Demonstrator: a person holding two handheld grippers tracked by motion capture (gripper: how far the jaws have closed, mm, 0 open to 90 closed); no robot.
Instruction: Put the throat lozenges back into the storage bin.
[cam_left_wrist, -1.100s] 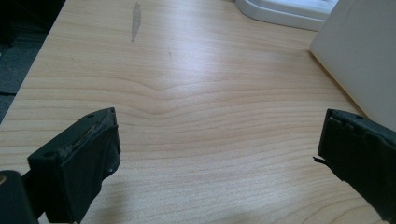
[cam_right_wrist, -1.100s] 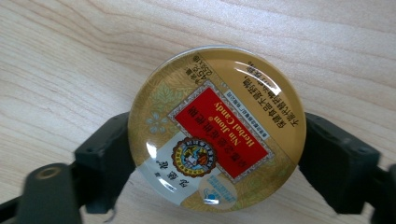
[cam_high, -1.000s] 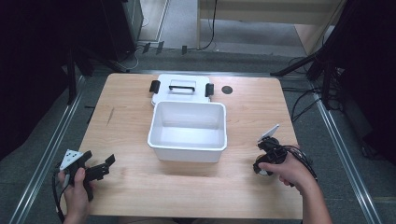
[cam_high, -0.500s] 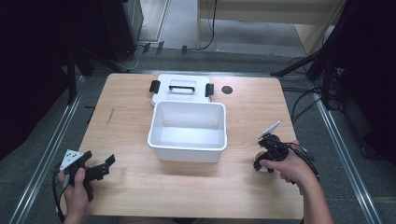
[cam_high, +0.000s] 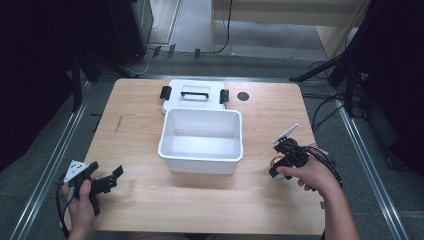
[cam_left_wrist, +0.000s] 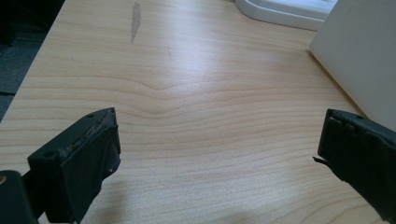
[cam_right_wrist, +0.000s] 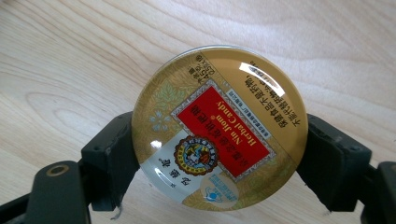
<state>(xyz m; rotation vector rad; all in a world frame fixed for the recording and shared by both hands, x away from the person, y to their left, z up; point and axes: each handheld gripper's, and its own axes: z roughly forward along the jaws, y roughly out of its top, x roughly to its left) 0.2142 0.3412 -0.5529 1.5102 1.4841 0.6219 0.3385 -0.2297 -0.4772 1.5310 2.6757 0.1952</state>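
At the bottom of the high view, the person's two hands come in over the near edge of the table (cam_high: 150, 200). In the lower left of that frame the left gripper (cam_high: 112, 178) sits in the left hand with its jaws standing wide apart and nothing between them; the left gripper view has the two black jaws at the lower corners with bare wood grain in the gap.

In the lower right of the high view, the right gripper (cam_high: 278, 167) is clamped on a round candy tin (cam_high: 276, 162). The right gripper view shows the tin (cam_right_wrist: 219, 128) in the centre of the frame, gold with a red label, squeezed at its rim from both sides by the jaws, lid facing the camera, with the table's wood behind it.

Farther up, in the middle of the high view, stands an open white plastic box (cam_high: 202, 159), well apart from both grippers. Touching its far wall lies the white lid (cam_high: 194, 94) with a handle and black clips. A small dark round spot (cam_high: 243, 96) sits just right of the lid.
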